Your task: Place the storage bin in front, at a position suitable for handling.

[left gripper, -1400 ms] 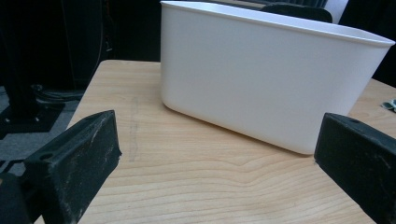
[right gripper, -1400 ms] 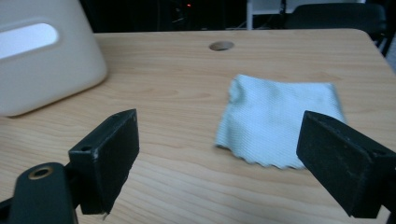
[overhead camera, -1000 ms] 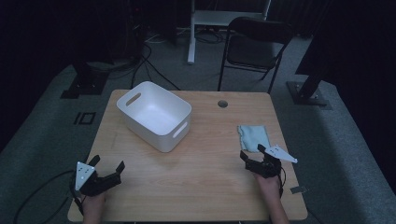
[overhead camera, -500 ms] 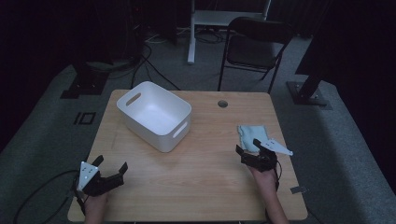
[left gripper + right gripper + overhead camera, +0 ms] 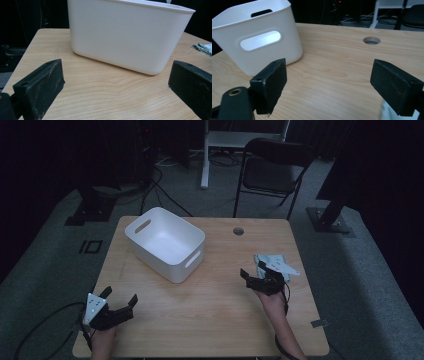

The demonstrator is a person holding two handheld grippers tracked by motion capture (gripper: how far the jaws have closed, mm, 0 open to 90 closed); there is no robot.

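Jaws on both grippers are being held wide apart, with nothing between them. On the right gripper point(image 5: 256, 279), one jaw is being kept just beside the pale folded cloth point(image 5: 270, 263), apparently so the fabric can be closed on; a white edge of it is being caught at the bottom corner of the right gripper view point(image 5: 387, 112). The cloth is lying near the table's right edge, well apart from the white bin point(image 5: 165, 242), which is being left open-topped at the far left, presumably to receive it. The left gripper point(image 5: 117, 307) is being rested low at the near left corner, pointed toward the bin's wall point(image 5: 130, 35). A light wooden table point(image 5: 215, 315) with a round cable hole point(image 5: 238, 231) is being used, set on grey carpet in a dim room, with a black folding chair point(image 5: 272, 167) behind.
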